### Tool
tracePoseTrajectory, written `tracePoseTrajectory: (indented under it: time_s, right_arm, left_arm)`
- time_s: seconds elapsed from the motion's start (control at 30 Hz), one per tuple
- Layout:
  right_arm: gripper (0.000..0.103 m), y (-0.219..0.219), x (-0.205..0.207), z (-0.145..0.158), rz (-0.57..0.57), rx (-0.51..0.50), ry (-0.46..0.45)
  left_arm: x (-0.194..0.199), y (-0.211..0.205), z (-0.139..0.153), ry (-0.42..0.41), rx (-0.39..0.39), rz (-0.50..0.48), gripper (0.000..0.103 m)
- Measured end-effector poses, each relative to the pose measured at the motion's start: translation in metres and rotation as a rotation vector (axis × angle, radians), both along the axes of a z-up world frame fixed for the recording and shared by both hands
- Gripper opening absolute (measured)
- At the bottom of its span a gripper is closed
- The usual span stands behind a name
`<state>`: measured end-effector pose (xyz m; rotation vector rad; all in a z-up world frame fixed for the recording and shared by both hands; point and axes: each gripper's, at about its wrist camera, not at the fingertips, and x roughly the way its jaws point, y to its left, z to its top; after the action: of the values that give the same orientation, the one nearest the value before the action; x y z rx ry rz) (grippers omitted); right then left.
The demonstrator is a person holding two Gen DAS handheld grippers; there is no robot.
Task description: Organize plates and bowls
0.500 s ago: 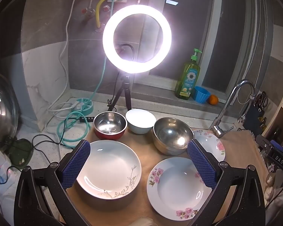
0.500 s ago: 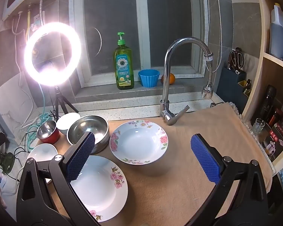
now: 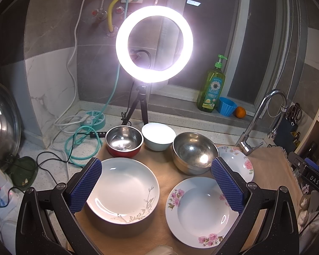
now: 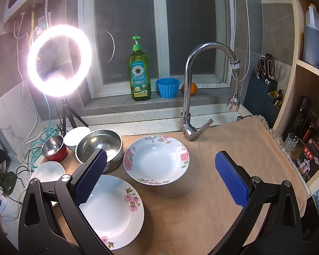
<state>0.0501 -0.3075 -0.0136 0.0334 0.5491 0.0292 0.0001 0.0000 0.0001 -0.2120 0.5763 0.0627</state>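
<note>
On a tan cloth (image 3: pixel 163 182) lie a white plate with a leaf sprig (image 3: pixel 125 189), a pink-flowered plate (image 3: pixel 200 210) and a second flowered plate (image 3: pixel 240 161). Behind them stand a red steel-lined bowl (image 3: pixel 123 141), a white bowl (image 3: pixel 158 136) and a large steel bowl (image 3: pixel 193 152). My left gripper (image 3: pixel 159 182) is open and empty above the two near plates. In the right wrist view my right gripper (image 4: pixel 161 178) is open and empty above the flowered deep plate (image 4: pixel 157 159), with the near flowered plate (image 4: pixel 112 210) and the steel bowl (image 4: pixel 100 144) to its left.
A lit ring light on a tripod (image 3: pixel 154 43) stands behind the bowls. A faucet (image 4: pixel 191 85) rises at the cloth's back edge. Soap bottle (image 4: pixel 139 74), blue cup (image 4: pixel 167 87) and orange (image 4: pixel 191 88) sit on the sill. Cables (image 3: pixel 80 144) lie at left, shelves (image 4: pixel 308 127) at right.
</note>
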Motion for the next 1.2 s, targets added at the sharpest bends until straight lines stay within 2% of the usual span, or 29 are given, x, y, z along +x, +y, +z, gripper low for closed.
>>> tracePoseTrajectory:
  time_s: [0.53, 0.83, 1.2]
  right_arm:
    - [0.103, 0.0, 0.002, 0.002, 0.0, 0.004, 0.006]
    - [0.103, -0.001, -0.003, -0.017, 0.009, 0.009, 0.029]
    - [0.103, -0.007, 0.008, -0.024, 0.016, 0.017, 0.087]
  left_arm:
    - [0.0, 0.0, 0.0, 0.003, 0.0, 0.0, 0.102]
    - [-0.001, 0.0, -0.004, 0.023, 0.005, 0.004, 0.102]
    - [0.006, -0.002, -0.014, 0.06, 0.006, -0.008, 0.102]
